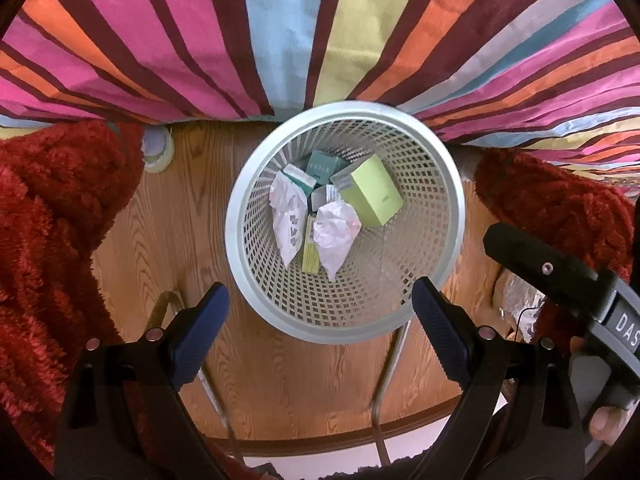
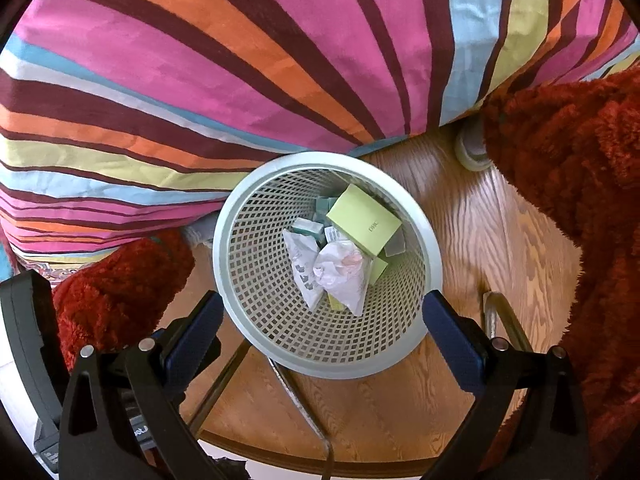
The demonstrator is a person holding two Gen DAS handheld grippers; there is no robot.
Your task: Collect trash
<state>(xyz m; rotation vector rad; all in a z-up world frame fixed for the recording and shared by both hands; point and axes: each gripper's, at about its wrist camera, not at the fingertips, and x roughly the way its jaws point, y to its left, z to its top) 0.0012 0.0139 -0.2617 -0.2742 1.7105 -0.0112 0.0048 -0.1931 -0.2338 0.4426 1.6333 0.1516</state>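
Striped fabric (image 1: 280, 32) — broad bands of pink, orange, maroon, pale blue and yellow-green — fills the upper half of both views; its edges are cut off by the lens, and what it drapes over is hidden. Two masses of shaggy red pile (image 1: 48, 220) flank the scene, their full extent out of frame. Beneath lies a wood-grain floor (image 1: 192, 200), with thin metal rods (image 1: 216, 396) crossing it, their ends cut off. One round wastebasket (image 1: 344, 320), pale plastic with a square-mesh wall and smooth rim, stands on the floor touching the fabric's lower edge. Inside it lies the trash: one light-green box (image 1: 372, 196), at least two teal-and-white cartons (image 1: 322, 166), partly buried, and two crumpled white wrappers (image 1: 334, 232); a narrow yellow-green item below them is hard to identify. A small translucent object (image 1: 158, 152) sits half hidden beside the left red mass. The left gripper (image 1: 320, 320) and right gripper (image 2: 322, 326) both hang above the basket, blue-padded fingers (image 1: 204, 332) spread wide — nothing between them.
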